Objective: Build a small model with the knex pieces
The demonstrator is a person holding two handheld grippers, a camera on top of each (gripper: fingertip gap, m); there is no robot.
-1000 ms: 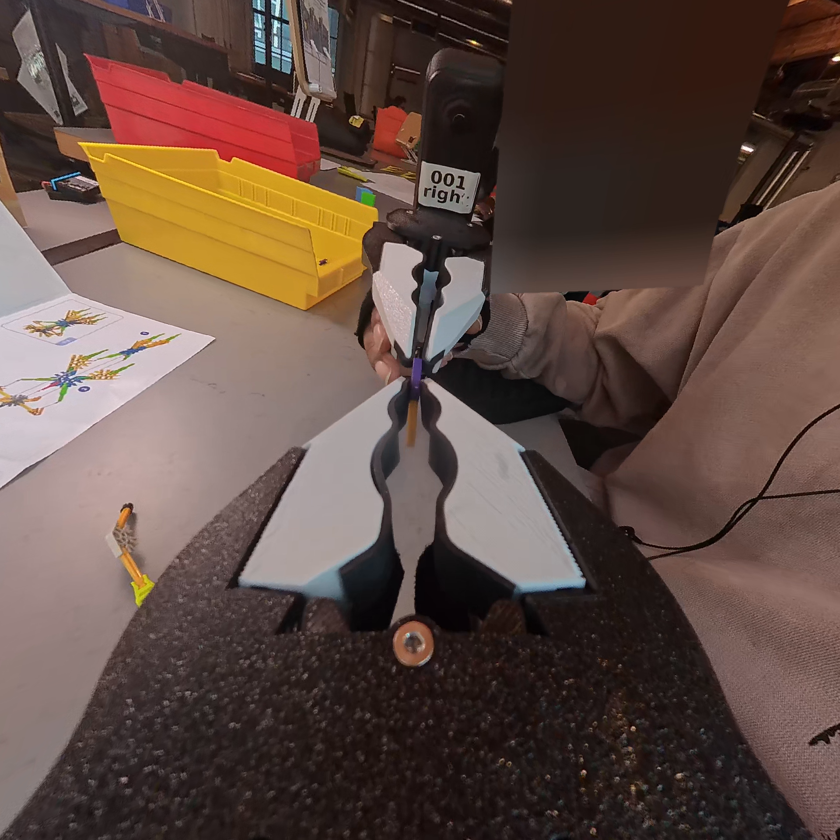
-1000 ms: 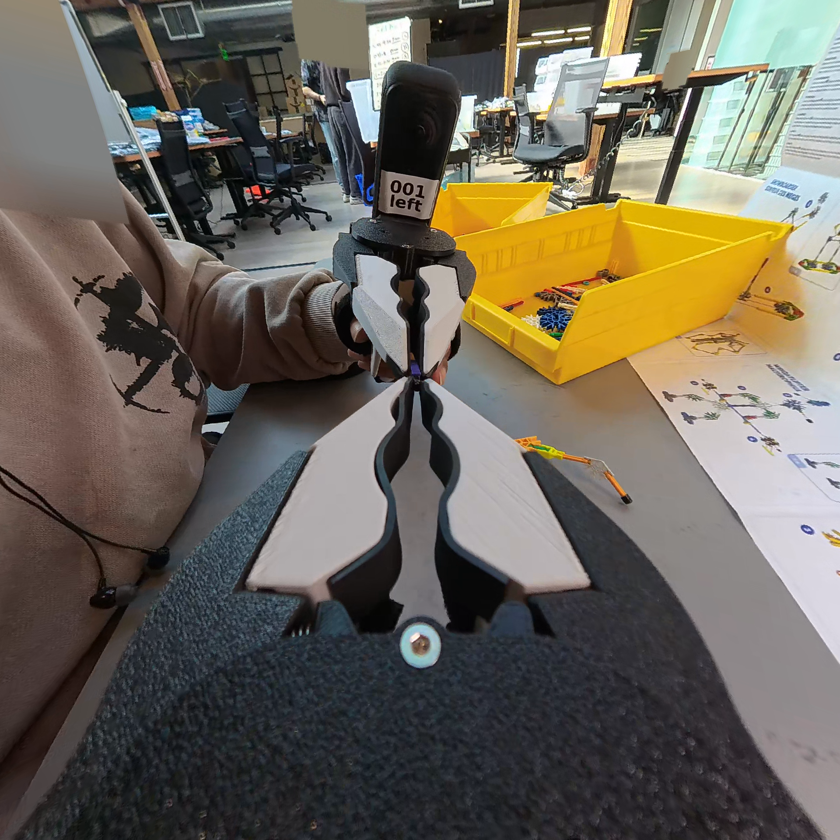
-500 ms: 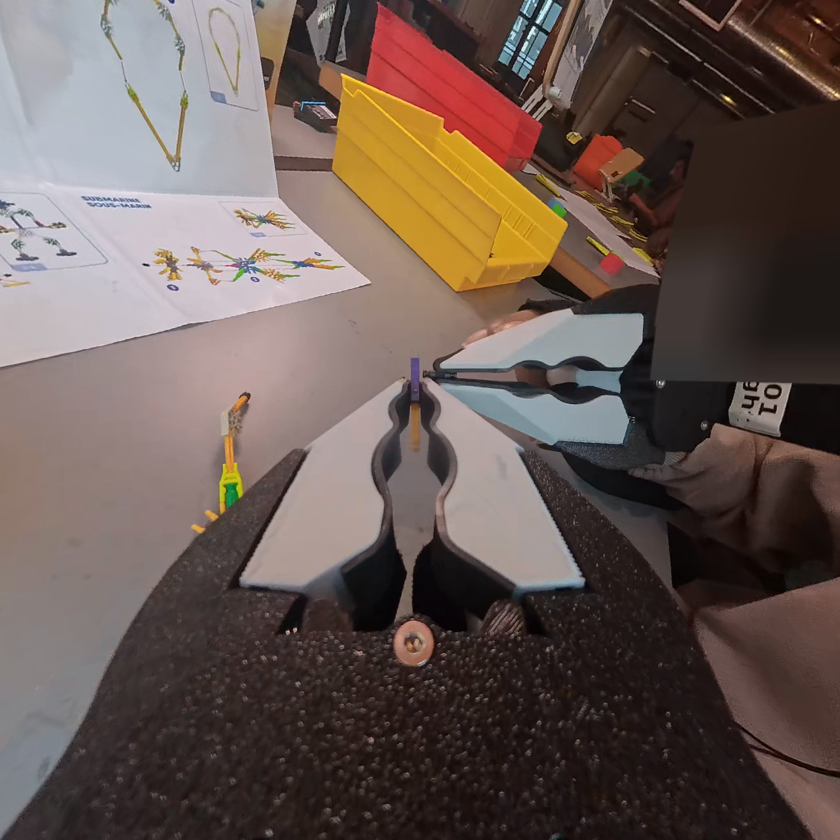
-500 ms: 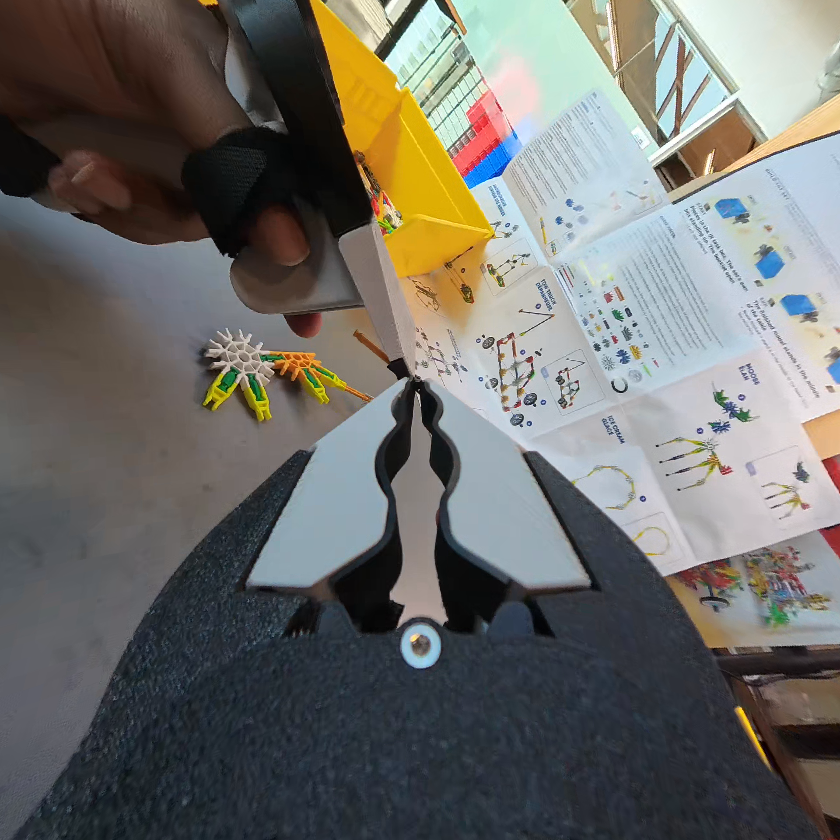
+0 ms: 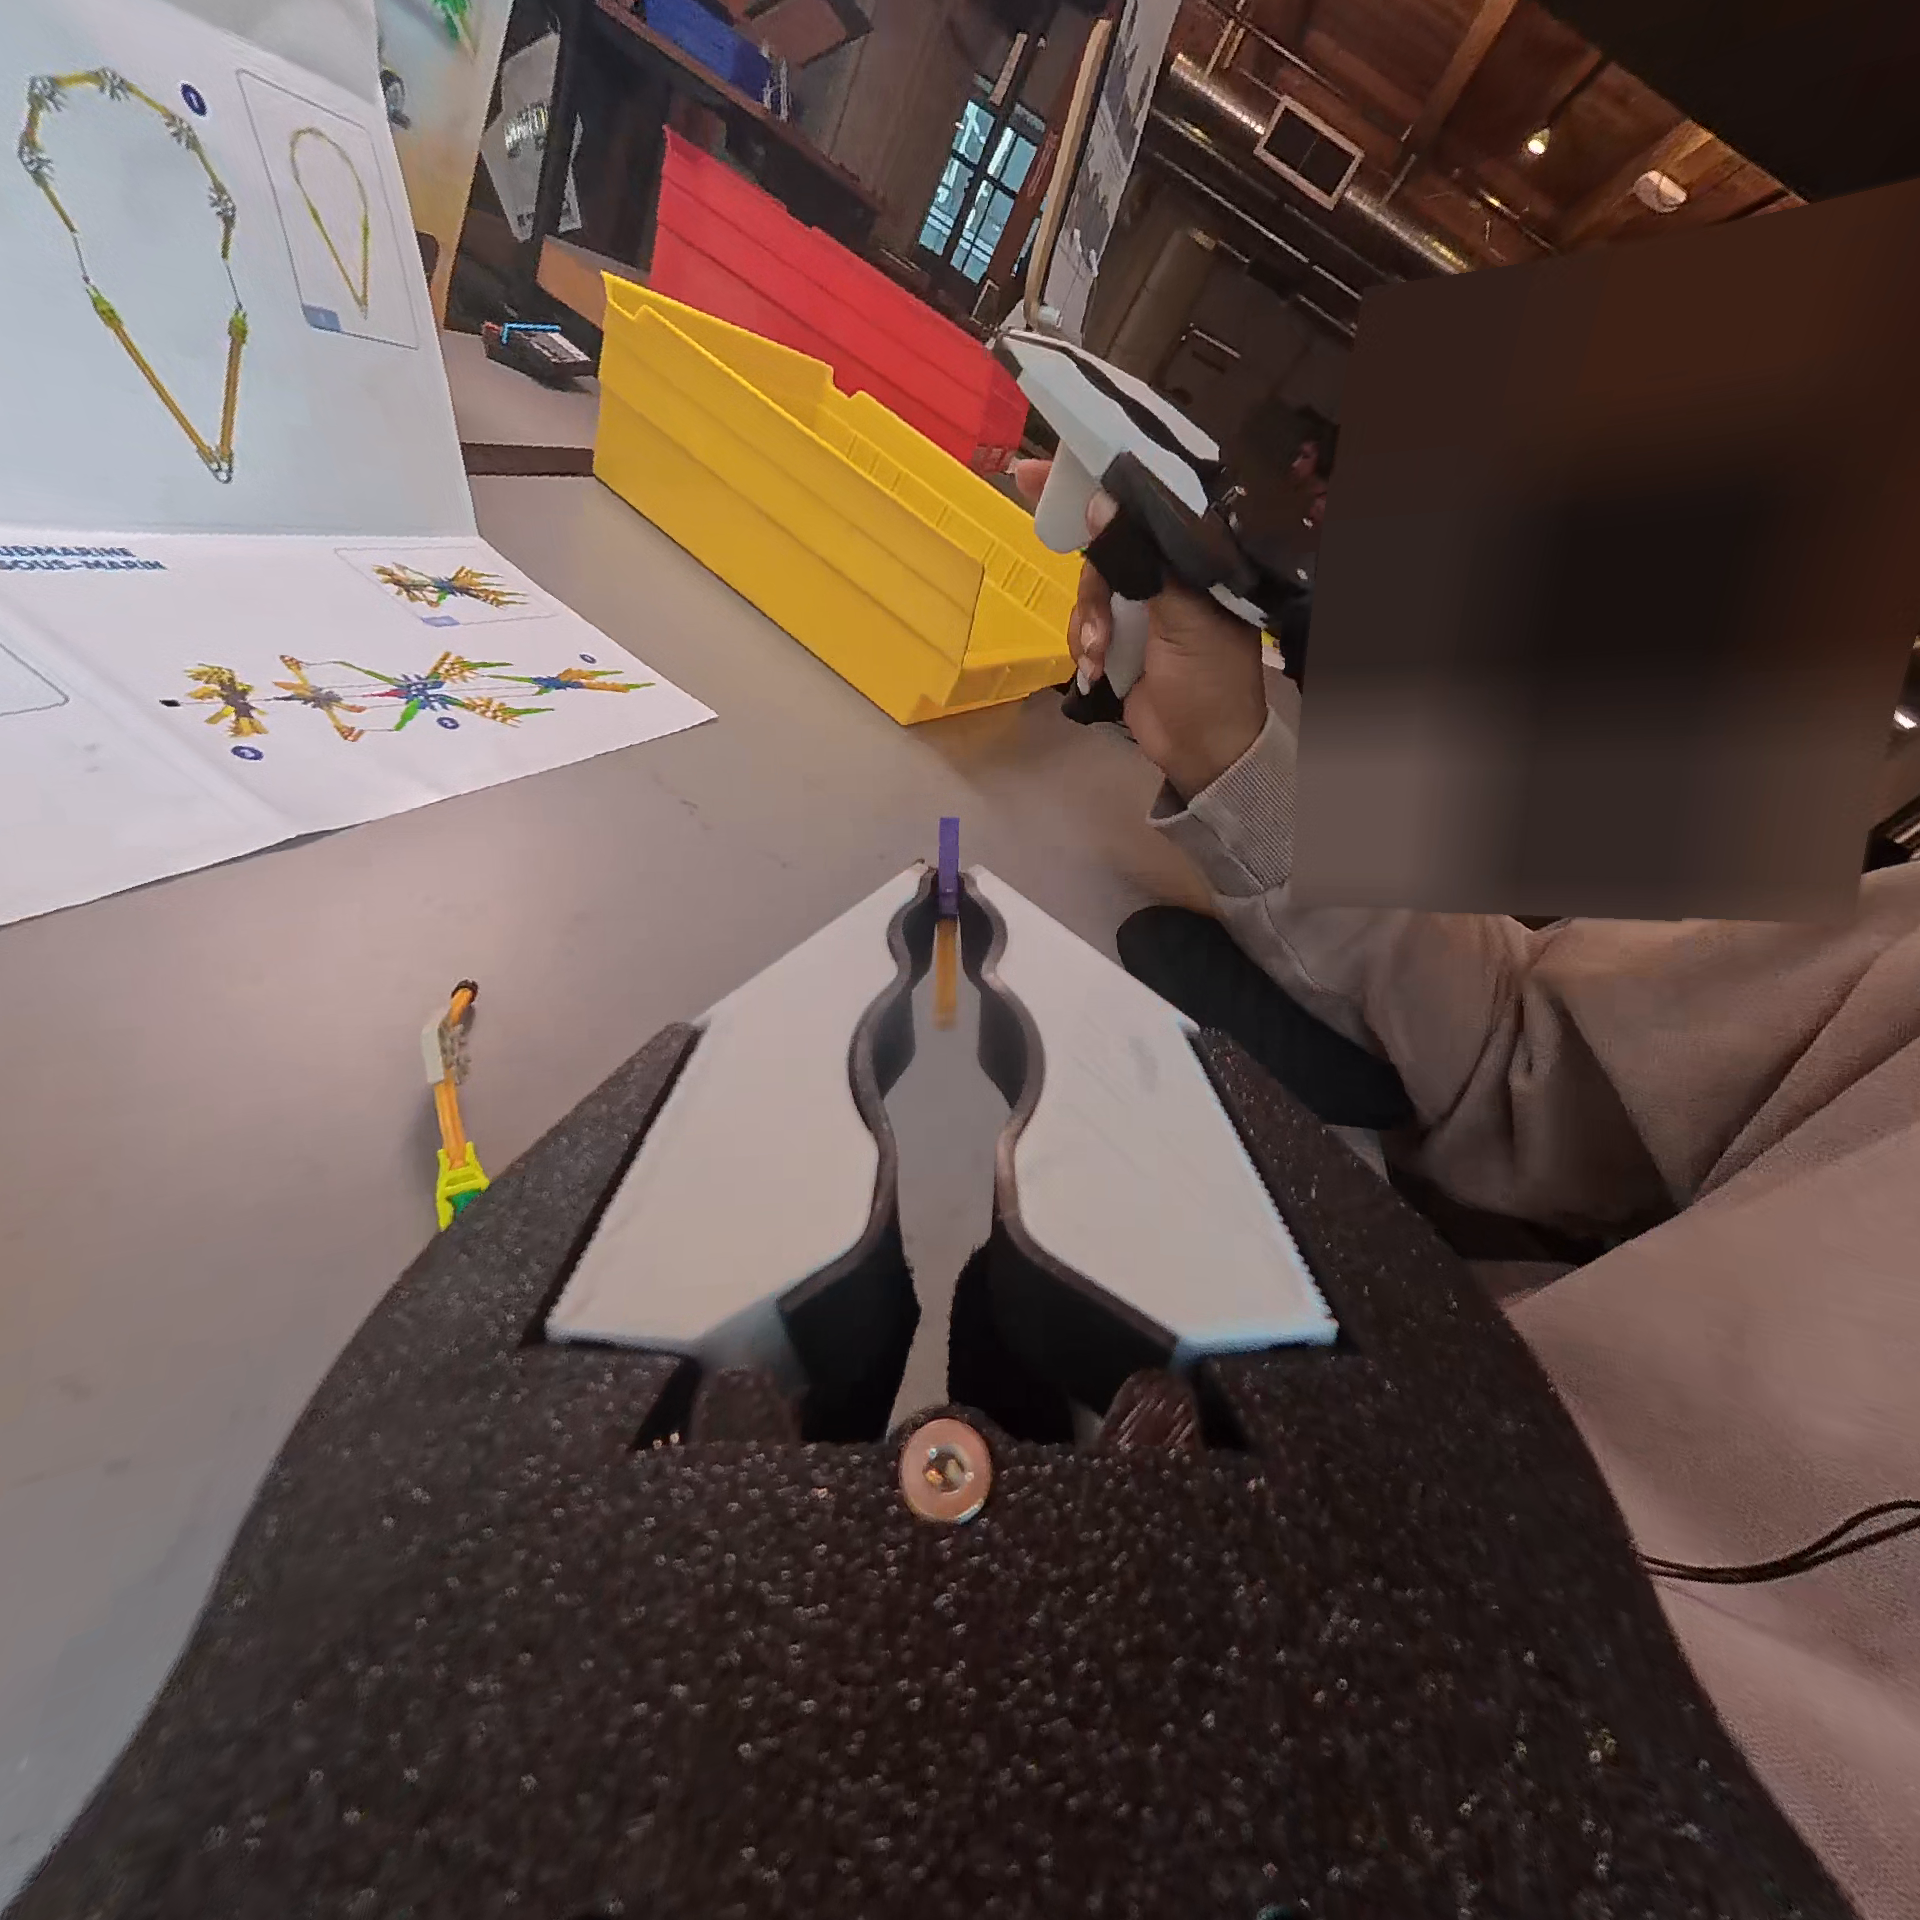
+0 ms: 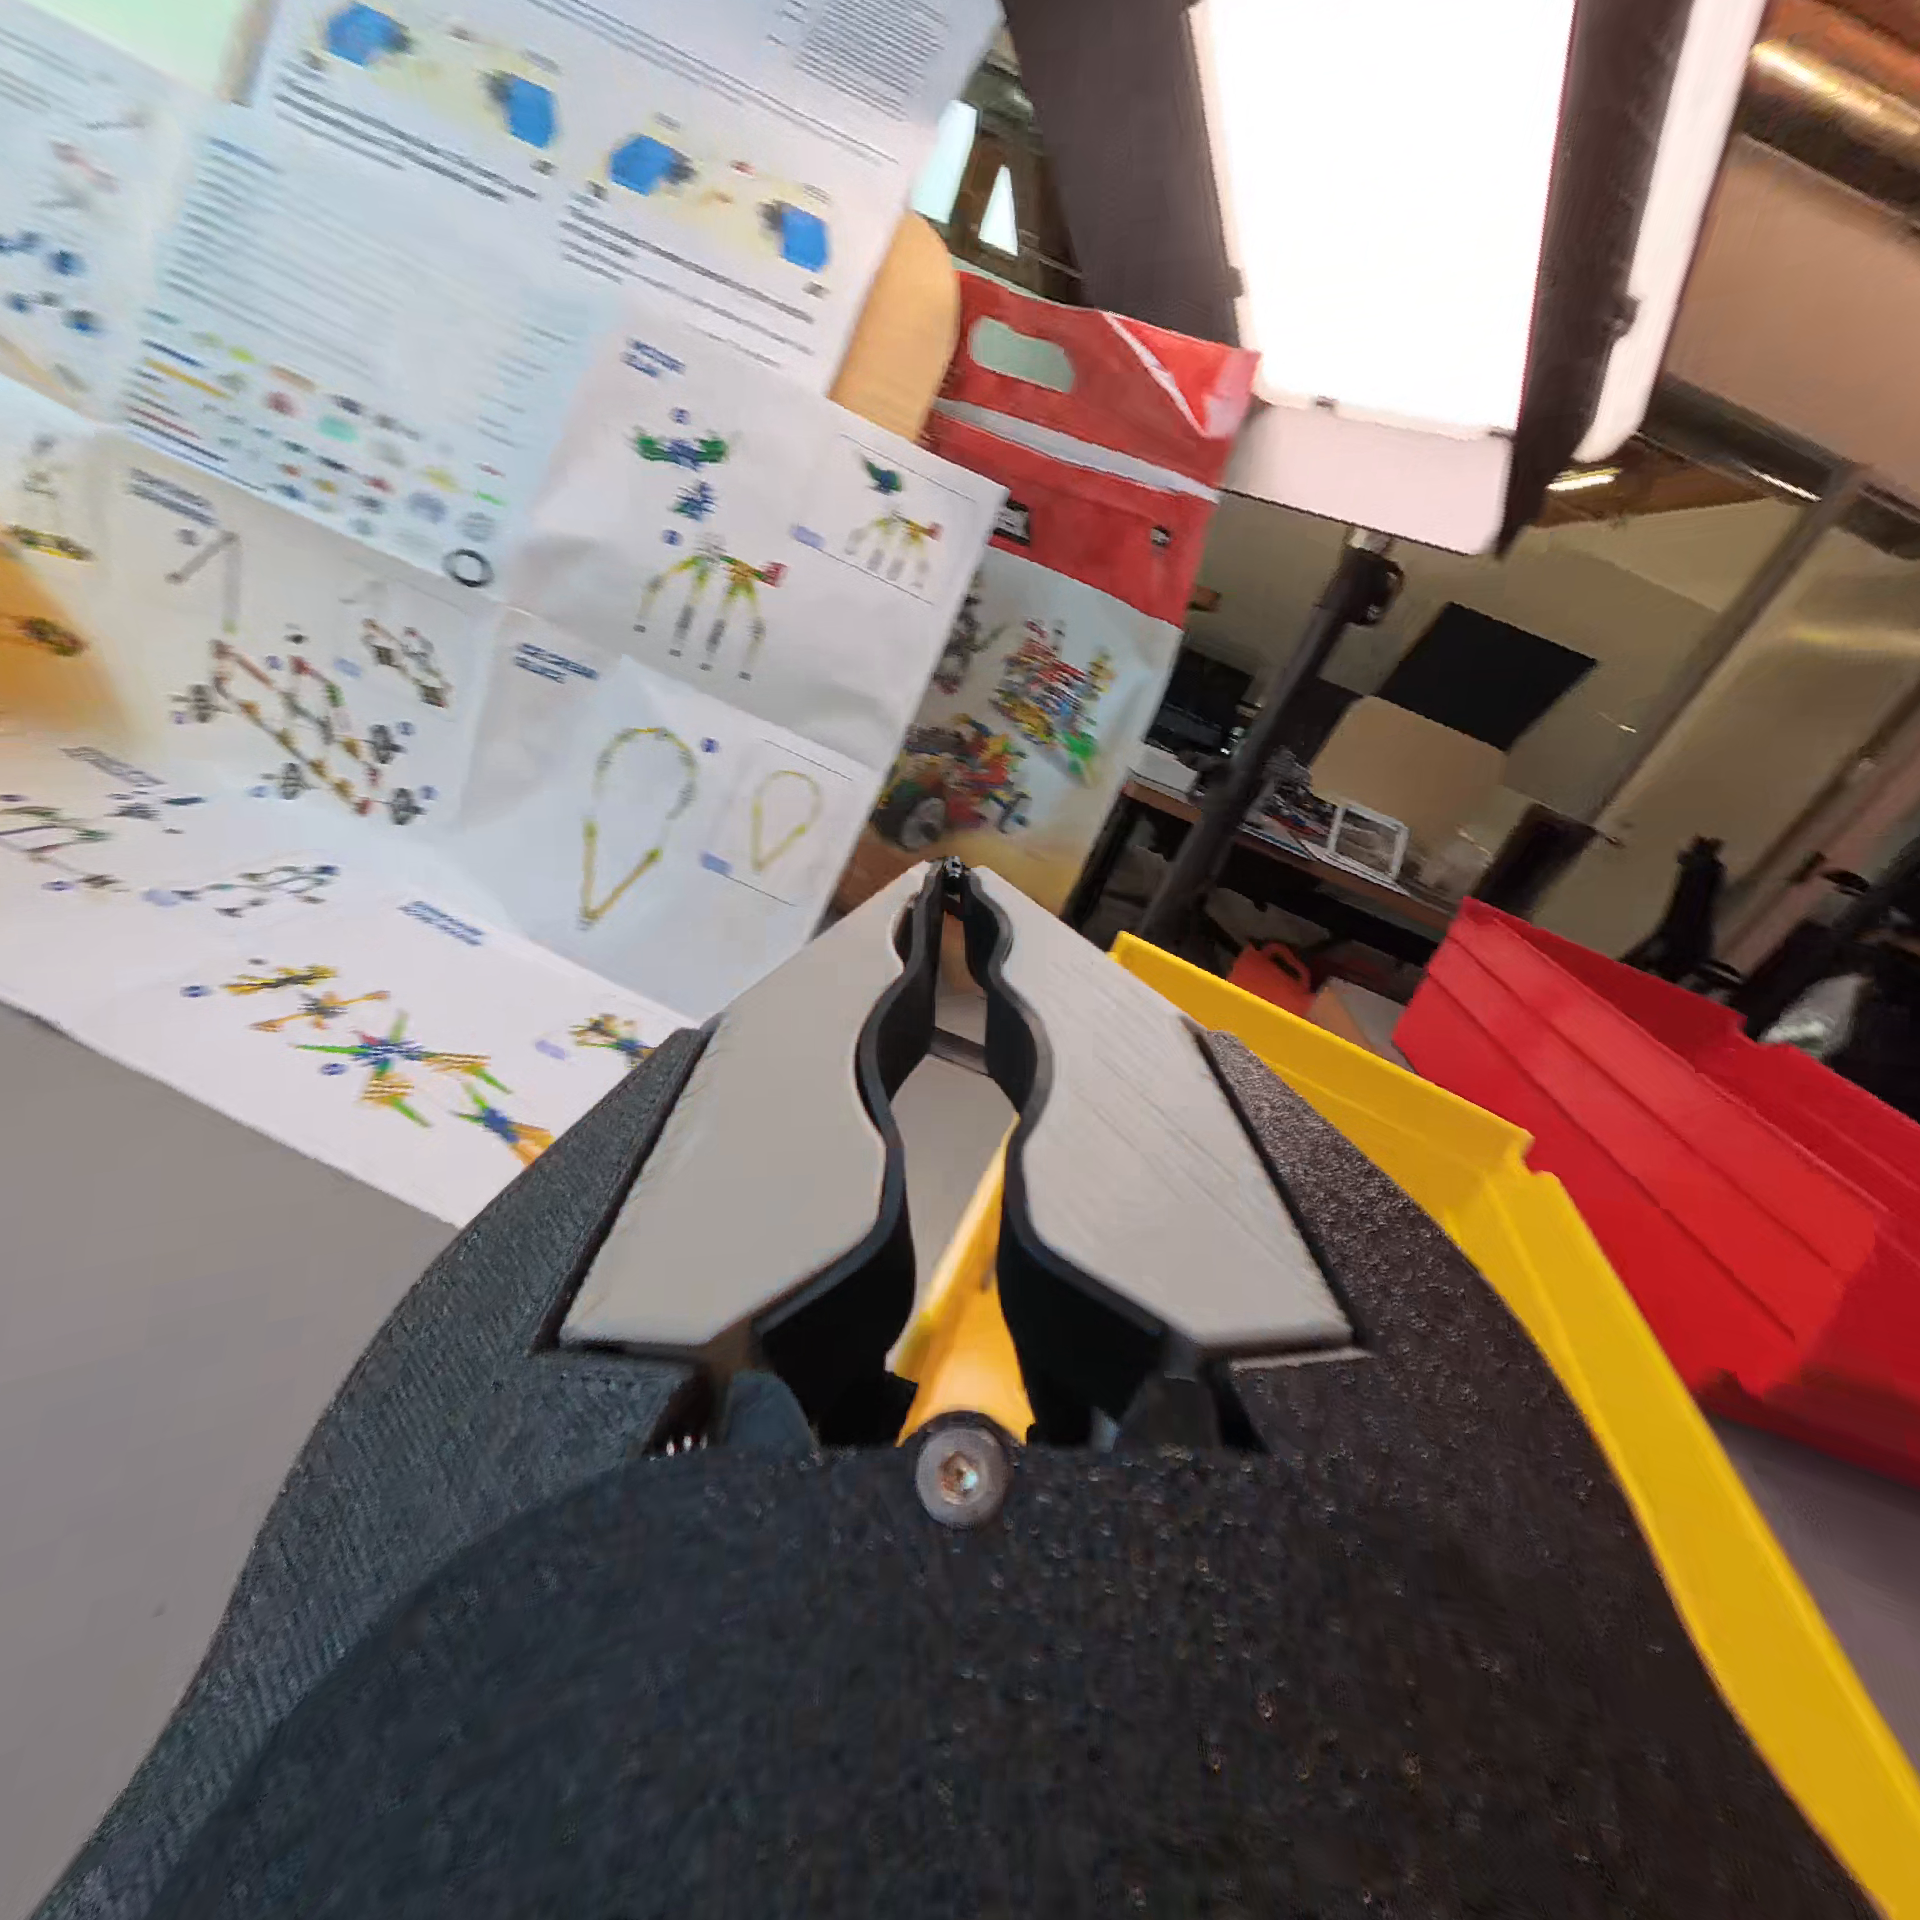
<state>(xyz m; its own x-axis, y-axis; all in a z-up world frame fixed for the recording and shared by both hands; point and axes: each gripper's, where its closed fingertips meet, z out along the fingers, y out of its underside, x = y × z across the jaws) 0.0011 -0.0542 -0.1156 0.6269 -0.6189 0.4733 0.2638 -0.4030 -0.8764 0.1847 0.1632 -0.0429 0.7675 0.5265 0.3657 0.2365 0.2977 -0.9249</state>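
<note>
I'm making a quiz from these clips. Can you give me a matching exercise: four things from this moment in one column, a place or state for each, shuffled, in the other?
Things
1. purple-tipped orange rod
2. small rod-and-connector piece
3. yellow bin
4. right gripper

Places or states
A. lying on the grey table
B. pinched at the tips of the left gripper
C. raised off the table, jaws together
D. standing in front of the red bin

Pairs: 1-B, 2-A, 3-D, 4-C

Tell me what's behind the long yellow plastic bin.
A stack of red plastic bins sits right behind the long yellow plastic bin; their lower parts and the table between them are hidden.
</note>
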